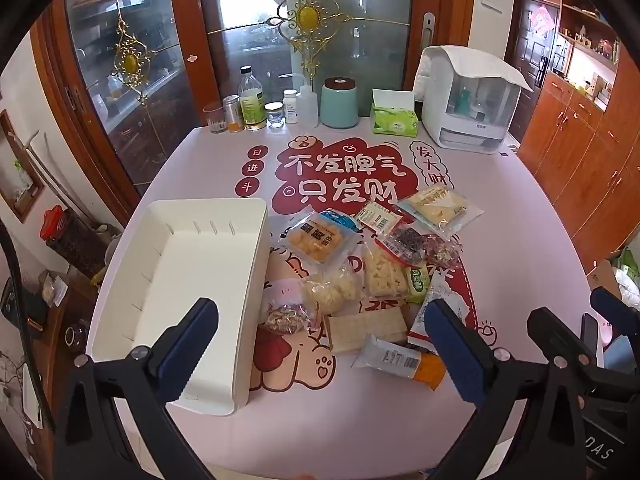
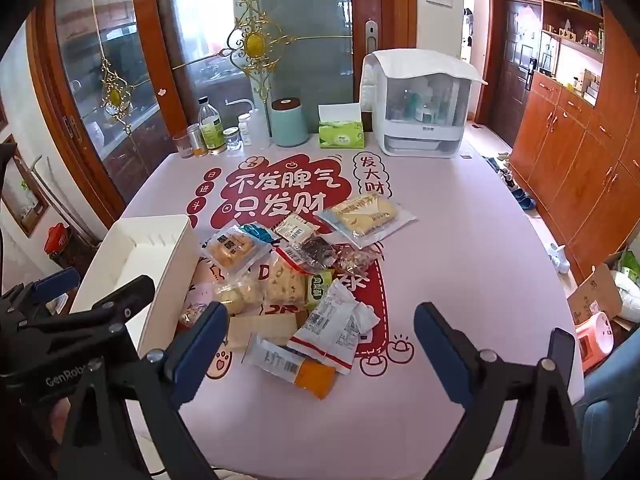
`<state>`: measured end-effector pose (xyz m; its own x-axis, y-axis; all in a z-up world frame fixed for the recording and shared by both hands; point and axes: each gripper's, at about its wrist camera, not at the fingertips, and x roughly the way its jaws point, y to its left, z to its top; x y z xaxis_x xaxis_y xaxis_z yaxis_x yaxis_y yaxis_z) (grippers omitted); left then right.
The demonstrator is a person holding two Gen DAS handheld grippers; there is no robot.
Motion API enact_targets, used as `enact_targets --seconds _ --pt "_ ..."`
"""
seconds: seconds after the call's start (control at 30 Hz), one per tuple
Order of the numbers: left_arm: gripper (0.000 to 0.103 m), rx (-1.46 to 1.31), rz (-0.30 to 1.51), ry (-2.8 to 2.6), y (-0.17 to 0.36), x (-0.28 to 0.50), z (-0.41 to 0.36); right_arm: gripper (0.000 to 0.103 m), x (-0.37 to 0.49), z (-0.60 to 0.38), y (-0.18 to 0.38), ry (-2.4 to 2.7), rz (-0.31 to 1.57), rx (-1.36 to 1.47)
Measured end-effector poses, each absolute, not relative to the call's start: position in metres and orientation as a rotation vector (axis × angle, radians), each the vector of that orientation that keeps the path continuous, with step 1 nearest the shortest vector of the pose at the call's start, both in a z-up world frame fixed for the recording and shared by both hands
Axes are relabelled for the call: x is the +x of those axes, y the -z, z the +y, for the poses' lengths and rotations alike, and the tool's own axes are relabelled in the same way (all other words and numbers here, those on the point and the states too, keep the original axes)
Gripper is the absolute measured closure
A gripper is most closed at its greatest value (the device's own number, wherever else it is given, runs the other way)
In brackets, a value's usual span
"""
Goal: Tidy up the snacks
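Snack packets lie heaped mid-table, just right of the empty white bin. Nearest: orange-ended bar, long axis roughly crosswise, dead ahead of right gripper. Left gripper and right both spread, holding nothing.

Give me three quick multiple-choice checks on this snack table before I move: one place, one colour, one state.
1. The bin lies where from the snack pile?
A. left
B. right
C. behind it

2. The tissue box is
A. red
B. green
C. black

3. The bin holds
A. all the snacks
B. one packet
C. nothing visible

Answers: 1 A, the pile sits past its right wall. 2 B, its front is green. 3 C, its visible floor is bare; left gripper and right gripper are both open.
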<state>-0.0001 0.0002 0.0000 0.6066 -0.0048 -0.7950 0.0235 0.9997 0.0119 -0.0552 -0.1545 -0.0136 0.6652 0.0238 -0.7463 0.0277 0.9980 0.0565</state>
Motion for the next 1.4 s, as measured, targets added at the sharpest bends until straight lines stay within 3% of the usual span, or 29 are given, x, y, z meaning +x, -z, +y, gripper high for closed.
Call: enact_targets --seconds 1.4 --pt "0.004 0.035 0.971 0.033 0.013 0.011 0.008 0.008 -0.042 -0.146 0.021 -0.005 0.858 0.084"
